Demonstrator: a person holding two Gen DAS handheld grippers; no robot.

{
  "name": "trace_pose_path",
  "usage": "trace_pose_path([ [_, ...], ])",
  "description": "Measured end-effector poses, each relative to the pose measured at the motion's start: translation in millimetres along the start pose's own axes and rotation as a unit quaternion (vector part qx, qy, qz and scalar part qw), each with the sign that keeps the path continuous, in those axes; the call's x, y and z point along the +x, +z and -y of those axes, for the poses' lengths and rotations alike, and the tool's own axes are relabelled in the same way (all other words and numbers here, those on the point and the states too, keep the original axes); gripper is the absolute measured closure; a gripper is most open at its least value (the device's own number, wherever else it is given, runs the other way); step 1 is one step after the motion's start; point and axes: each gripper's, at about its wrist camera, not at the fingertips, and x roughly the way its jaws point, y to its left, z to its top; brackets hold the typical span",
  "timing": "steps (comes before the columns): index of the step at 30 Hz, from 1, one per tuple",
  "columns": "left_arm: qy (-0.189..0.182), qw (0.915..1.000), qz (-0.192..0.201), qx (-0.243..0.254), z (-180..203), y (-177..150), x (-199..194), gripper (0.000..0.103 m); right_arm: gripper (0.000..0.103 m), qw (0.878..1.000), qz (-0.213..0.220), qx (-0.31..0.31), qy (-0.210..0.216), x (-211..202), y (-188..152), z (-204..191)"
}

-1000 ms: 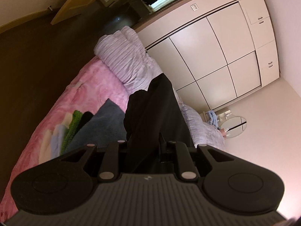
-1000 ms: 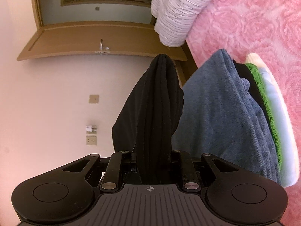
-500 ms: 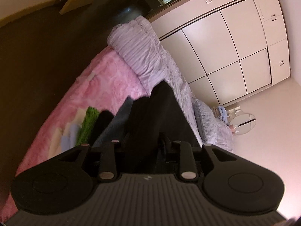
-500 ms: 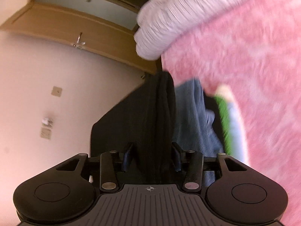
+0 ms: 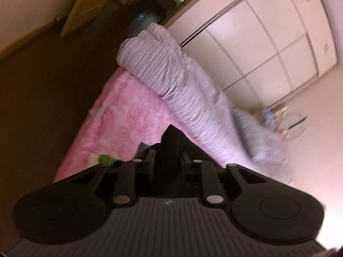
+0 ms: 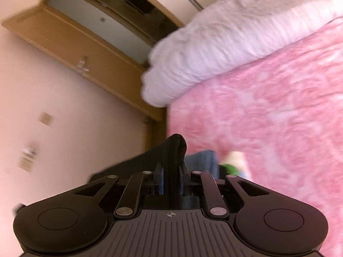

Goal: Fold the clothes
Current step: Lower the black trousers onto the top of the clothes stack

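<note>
Floor (image 5: 42, 98): dark, filling the left of the left wrist view beside the bed edge.
Door (image 5: 85, 6): tan wood, standing ajar at the top left of the same view.
Pink bedspread (image 5: 128, 115): rose-patterned, covers the bed; both views look down on it at a slant.
Folded stack (image 5: 105, 159): a green piece and a pale one lie on the bedspread, just left of the left gripper's fingers; blurred, count unclear.
Blue-grey garment (image 5: 140, 148): only a corner shows beside the green piece, close to the black cloth.
Left gripper (image 5: 166, 160): jaws part way apart, a thick bunch of cloth filling the gap; pads press on it from both sides.
Black garment (image 5: 171, 143): gathered fold stands up between the left fingers, the rest spreading down to the right, held above the bedspread.
Lilac quilt (image 5: 171, 72): ribbed, rolled along the far side of the bed, running right toward a pillow.
Wardrobe (image 5: 268, 38): pale panelled doors behind the quilt.
Round mirror (image 5: 292, 126): far right, blurred.
Right gripper (image 6: 171, 177): jaws closing, narrow gap, the black garment's (image 6: 174, 150) bunched edge clamped between the pads and rising past the fingertips.
Right view surroundings: wall and door on the left, quilt at the top, bedspread on the right; the green piece (image 6: 230, 169) peeps just right of the fingers.
</note>
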Motion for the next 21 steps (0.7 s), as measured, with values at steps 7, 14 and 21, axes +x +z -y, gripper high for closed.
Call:
trace_pose_path([
  [7, 0.067, 0.9951, 0.042, 0.059, 22.3, 2.2, -20.8, 0.08, 0.072, 0.996, 0.014, -0.063, -0.063, -9.3, 6.4, -25.2],
  [14, 0.061, 0.9835, 0.056, 0.161, 74.3, -2.2, -28.8, 0.086, 0.073, 0.963, 0.043, -0.255, -0.079, -15.4, -14.0, -79.6],
  [21, 0.133, 0.9585, -0.004, 0.252, 73.5, -30.5, 46.7, 0.092, 0.073, 0.945, -0.006, -0.303, -0.122, 40.9, -49.1, -77.5],
])
